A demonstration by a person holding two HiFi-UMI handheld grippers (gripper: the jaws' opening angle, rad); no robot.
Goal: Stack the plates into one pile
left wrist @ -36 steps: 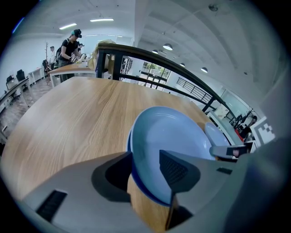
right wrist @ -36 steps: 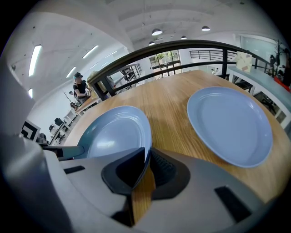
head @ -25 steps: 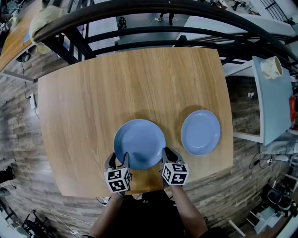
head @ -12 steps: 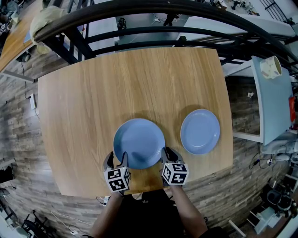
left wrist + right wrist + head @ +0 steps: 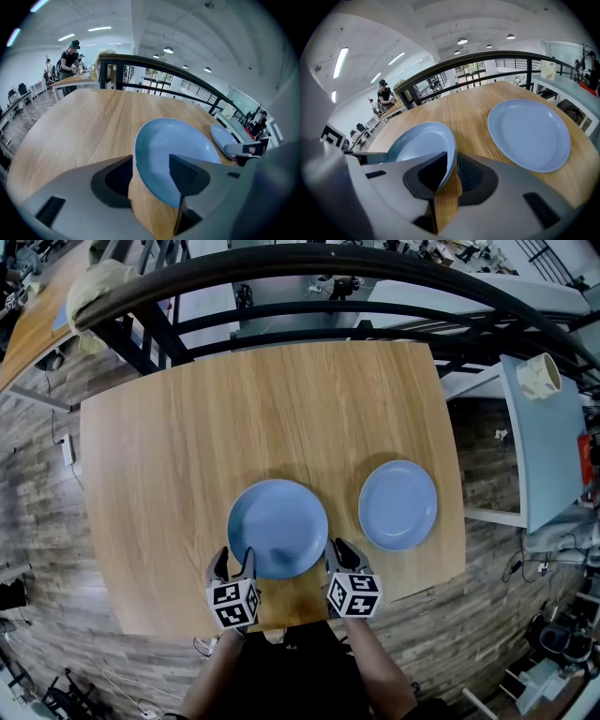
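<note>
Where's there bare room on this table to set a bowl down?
Bare: the far half of the table, from the black railing to the plates, and the strip left of the darker plate. Crowded: the near edge, with the lighter plate alongside.

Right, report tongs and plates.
Left tongs just opened, right tongs open, both astride the near plate at its rim. It lies flat on the table. Second plate apart to its right, unstacked. Nothing in the way.
</note>
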